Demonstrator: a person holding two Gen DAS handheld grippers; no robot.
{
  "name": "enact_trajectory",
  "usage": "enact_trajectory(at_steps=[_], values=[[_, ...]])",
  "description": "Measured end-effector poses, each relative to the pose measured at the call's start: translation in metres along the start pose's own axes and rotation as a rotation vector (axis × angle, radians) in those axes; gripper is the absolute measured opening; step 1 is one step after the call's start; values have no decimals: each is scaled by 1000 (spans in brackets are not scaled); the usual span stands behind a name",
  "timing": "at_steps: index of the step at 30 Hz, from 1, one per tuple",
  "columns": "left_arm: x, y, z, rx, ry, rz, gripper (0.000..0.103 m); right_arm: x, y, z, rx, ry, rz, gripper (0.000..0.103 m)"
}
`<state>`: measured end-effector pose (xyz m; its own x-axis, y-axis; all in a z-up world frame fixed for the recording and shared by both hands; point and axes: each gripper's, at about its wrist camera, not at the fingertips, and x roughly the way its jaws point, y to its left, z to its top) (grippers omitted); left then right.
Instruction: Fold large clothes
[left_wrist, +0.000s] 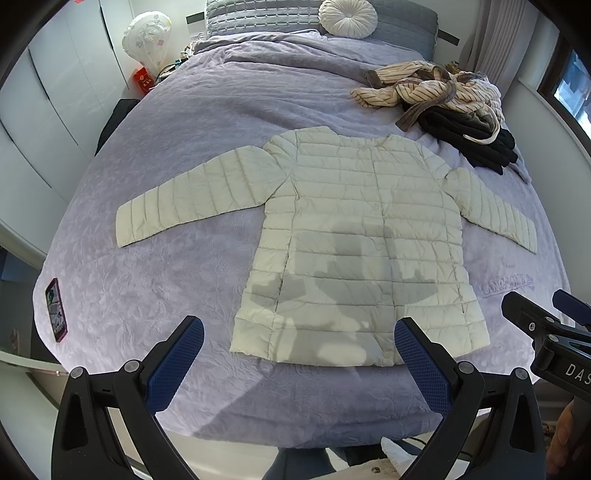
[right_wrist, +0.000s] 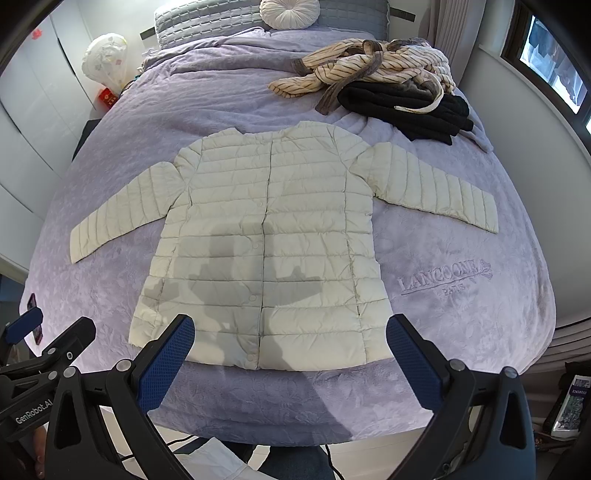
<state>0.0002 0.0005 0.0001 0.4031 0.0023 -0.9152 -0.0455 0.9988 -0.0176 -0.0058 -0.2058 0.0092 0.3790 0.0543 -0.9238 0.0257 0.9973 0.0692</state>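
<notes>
Bedroom: bed (left_wrist: 177, 155) under lavender cover, grey pillows and round white cushion (left_wrist: 348, 17) at head, white wardrobe doors on left side. Heap of striped and black clothes (right_wrist: 388, 85) near far right edge; phone (left_wrist: 56, 310) near left edge. Bare cover around jacket, foot edge near. Cream quilted jacket (right_wrist: 266, 236) flat mid-bed, collar toward head, hem toward foot, sleeves spread sideways. Left tool (left_wrist: 299, 360) and right tool (right_wrist: 290, 360) spread wide, holding nothing, above foot edge.
</notes>
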Motion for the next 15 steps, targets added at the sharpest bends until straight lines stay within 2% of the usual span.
enact_trajectory(at_steps=[15], values=[[0,-1,0,1,0,2,103,1,2,-1,0,2,0,103]])
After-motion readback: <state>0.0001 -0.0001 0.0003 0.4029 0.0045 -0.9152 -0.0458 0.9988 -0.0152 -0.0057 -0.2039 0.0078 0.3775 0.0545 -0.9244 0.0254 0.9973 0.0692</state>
